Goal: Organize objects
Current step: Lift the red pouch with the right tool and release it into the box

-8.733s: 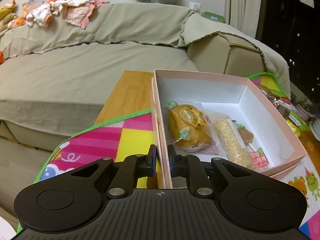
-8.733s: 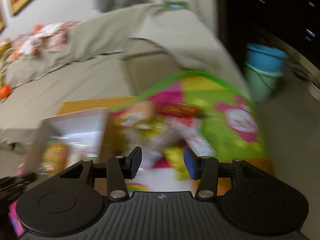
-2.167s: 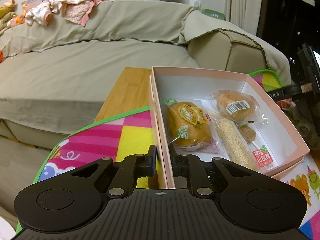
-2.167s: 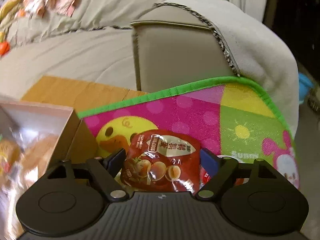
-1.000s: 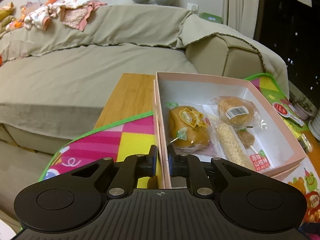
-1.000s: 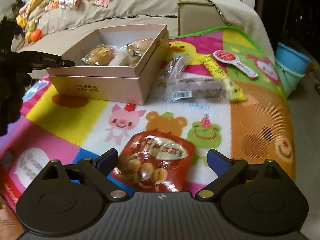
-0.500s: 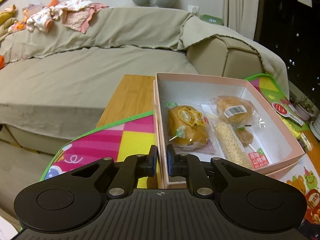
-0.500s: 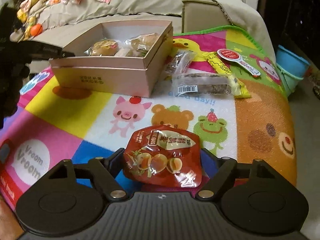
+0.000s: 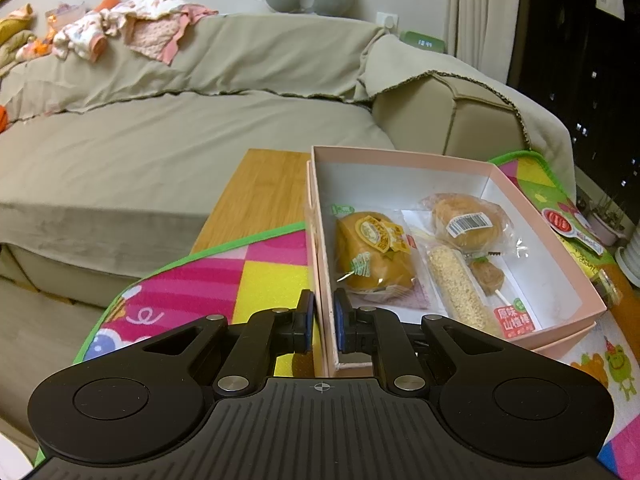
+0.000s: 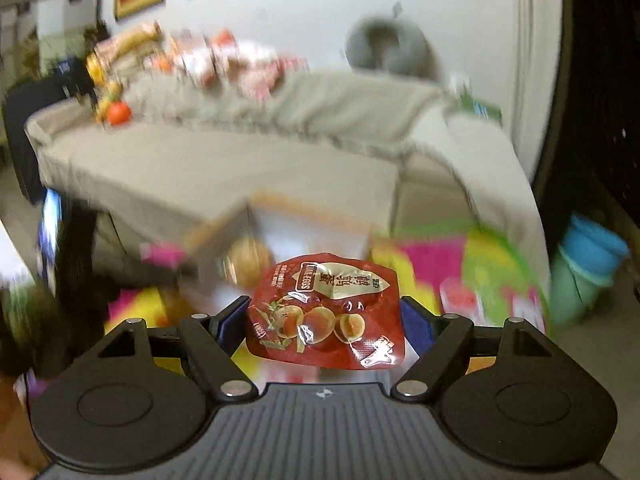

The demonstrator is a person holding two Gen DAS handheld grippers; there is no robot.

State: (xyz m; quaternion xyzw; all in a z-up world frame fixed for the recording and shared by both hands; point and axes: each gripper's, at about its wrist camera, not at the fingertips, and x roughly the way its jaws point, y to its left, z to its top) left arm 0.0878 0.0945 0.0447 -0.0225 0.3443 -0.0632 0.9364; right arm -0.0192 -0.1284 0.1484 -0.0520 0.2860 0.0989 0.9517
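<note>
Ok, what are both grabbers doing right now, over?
Left gripper shut on the box wall. Right gripper shut on red snack bag, lifted. Box floor free at the far end; nothing blocking.

Pink box (image 9: 404, 162): open at the top, access from above unobstructed. Left wall pinched by the left gripper (image 9: 321, 321), blocking that corner. Floor occupied on the left and centre by a wrapped bun (image 9: 370, 256), a round cake (image 9: 468, 222) and a cereal bar (image 9: 456, 288); a bare strip remains along the right wall and the far end. Sofa (image 9: 160, 152) stands close behind.
</note>
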